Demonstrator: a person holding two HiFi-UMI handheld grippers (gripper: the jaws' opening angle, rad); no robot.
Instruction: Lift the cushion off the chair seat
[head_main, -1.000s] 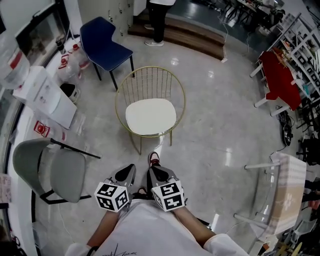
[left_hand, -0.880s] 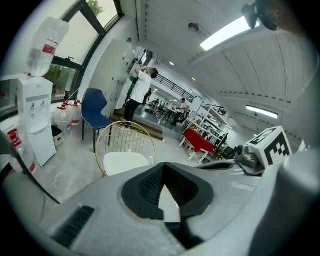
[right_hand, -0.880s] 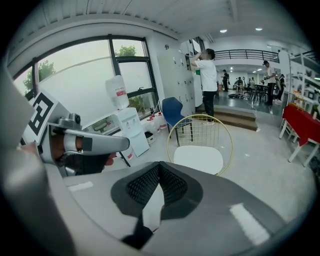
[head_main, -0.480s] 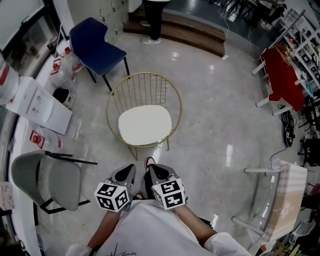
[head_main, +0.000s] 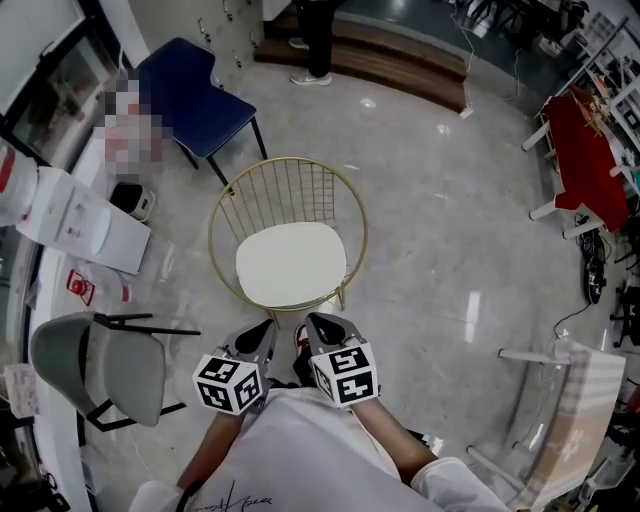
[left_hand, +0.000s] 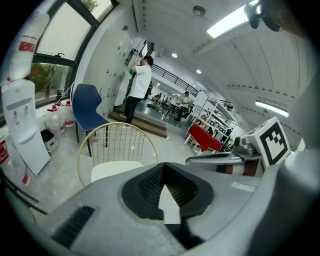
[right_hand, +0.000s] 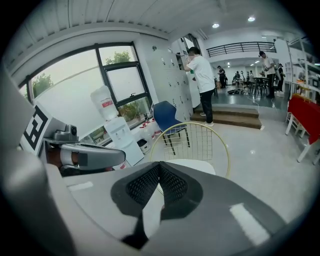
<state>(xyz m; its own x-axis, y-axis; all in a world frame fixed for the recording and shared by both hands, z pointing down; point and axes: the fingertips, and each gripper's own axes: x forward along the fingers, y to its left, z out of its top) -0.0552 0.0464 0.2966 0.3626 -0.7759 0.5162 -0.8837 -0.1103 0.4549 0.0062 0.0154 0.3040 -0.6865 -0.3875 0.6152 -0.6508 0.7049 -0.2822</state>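
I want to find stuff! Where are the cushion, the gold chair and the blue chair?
cushion (head_main: 290, 263), head view, middle of its top.
gold chair (head_main: 287, 195), head view, wire back.
blue chair (head_main: 210, 108), head view, seat.

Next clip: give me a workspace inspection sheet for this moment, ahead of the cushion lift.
Surface: glossy pale floor; no spills seen.
Job's things: white cushion lies flat on the gold wire chair, untouched.
Clutter: water dispenser, grey chair and blue chair on the left.
Grippers: left gripper and right gripper both shut, empty, just short of the seat.
Cables: what look like dark cords on the floor near the red table.
Surroundings: a person stands by the steps beyond; a clear chair on the right.
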